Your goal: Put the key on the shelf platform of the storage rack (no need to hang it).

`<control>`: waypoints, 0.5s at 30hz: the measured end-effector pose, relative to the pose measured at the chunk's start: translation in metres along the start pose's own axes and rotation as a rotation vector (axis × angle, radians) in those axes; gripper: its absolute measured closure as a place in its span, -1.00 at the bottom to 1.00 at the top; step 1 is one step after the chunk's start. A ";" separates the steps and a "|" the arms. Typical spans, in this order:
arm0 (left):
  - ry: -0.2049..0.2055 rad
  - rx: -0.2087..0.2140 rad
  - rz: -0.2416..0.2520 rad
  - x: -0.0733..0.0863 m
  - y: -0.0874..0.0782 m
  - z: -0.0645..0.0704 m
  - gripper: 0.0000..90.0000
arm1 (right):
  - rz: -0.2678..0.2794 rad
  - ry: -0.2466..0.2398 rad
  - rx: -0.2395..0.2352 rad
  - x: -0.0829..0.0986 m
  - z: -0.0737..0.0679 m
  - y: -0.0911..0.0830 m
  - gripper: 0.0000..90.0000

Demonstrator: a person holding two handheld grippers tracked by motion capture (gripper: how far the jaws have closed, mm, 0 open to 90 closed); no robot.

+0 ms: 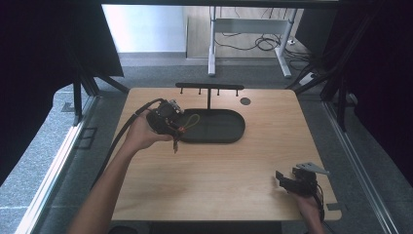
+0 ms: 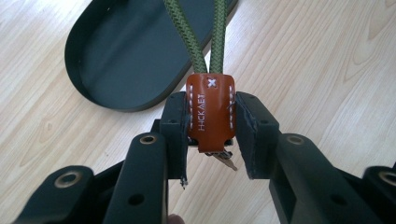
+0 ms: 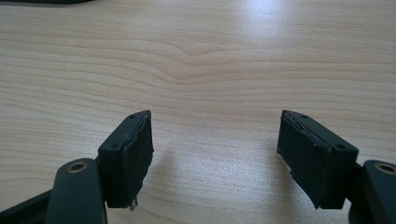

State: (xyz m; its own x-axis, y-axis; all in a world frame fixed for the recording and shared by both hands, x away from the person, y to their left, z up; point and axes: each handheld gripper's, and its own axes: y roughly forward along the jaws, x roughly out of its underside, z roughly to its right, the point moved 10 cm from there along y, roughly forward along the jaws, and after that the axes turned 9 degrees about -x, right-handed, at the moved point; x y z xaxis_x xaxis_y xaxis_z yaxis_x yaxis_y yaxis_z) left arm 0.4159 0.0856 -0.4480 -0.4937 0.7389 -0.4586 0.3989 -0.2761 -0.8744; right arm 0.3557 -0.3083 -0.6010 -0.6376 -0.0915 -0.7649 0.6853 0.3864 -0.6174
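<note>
- Nearest the person, at the counter's (image 1: 219, 185) front right corner, the right gripper (image 1: 285, 179) rests low with its jaws spread wide; in its own view there is bare wood grain between the pads (image 3: 135, 154) and nothing held.
- Farther in on the left, the left gripper (image 1: 171, 127) is held above the counter at the near-left end of the tray. Its jaws are pressed against the two sides of the brown leather tab (image 2: 210, 112) of a keychain, pinching it.
- From the top of the tab the green cord loop (image 2: 201, 37) runs up and away from the jaws, toward the tray; a bit of metal, probably a key or ring, hangs just below the tab, too blurred to tell which.
- Just beyond lies the black oval tray (image 1: 229, 134), with nothing in the part that shows.
- At the far edge of the tray stands a black hook rack (image 1: 209, 87), a crossbar on a post with small pegs hanging under it, all bare.
- My reading: the keychain is picked up and being carried, and hanging has not begun.
- The next move likely calls for lifting the tab toward the rack, keeping the loop open and free of the jaws, then threading it over one peg before the pinch is released.
</note>
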 end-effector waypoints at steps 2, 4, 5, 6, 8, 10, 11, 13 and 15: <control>0.006 0.012 0.002 -0.005 0.000 0.000 0.49 | -0.002 -0.003 0.000 0.000 0.000 0.000 -0.40; 0.009 0.011 -0.007 -0.007 0.000 -0.001 0.49 | -0.002 -0.004 -0.001 0.000 -0.001 0.000 -0.40; 0.008 0.007 -0.009 -0.009 0.001 -0.001 0.49 | 0.001 -0.006 -0.001 -0.001 0.000 0.000 -0.40; 0.007 0.004 -0.010 -0.010 0.001 -0.002 0.49 | 0.001 -0.005 -0.001 -0.001 0.000 0.000 -0.40; 0.008 0.005 -0.011 -0.012 0.001 -0.003 0.49 | 0.002 -0.001 0.001 -0.001 0.001 -0.001 -0.40; 0.009 0.004 -0.017 -0.016 0.002 -0.004 0.49 | 0.003 0.000 0.000 -0.001 0.002 -0.001 -0.40; 0.009 0.004 -0.017 -0.016 0.002 -0.004 0.49 | 0.003 0.000 0.000 -0.001 0.002 -0.001 -0.40; 0.008 -0.001 -0.025 -0.017 0.004 -0.006 0.49 | 0.003 0.000 0.000 -0.001 0.002 -0.001 -0.40; 0.007 -0.001 -0.031 -0.020 0.006 -0.007 0.49 | 0.004 0.001 0.001 -0.001 0.002 -0.001 -0.40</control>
State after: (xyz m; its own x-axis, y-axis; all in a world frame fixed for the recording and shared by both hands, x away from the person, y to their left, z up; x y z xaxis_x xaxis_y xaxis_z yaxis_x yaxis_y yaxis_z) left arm 0.4340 0.0733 -0.4429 -0.5006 0.7513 -0.4301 0.3841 -0.2524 -0.8881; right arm 0.3564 -0.3106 -0.5999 -0.6353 -0.0893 -0.7671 0.6878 0.3862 -0.6146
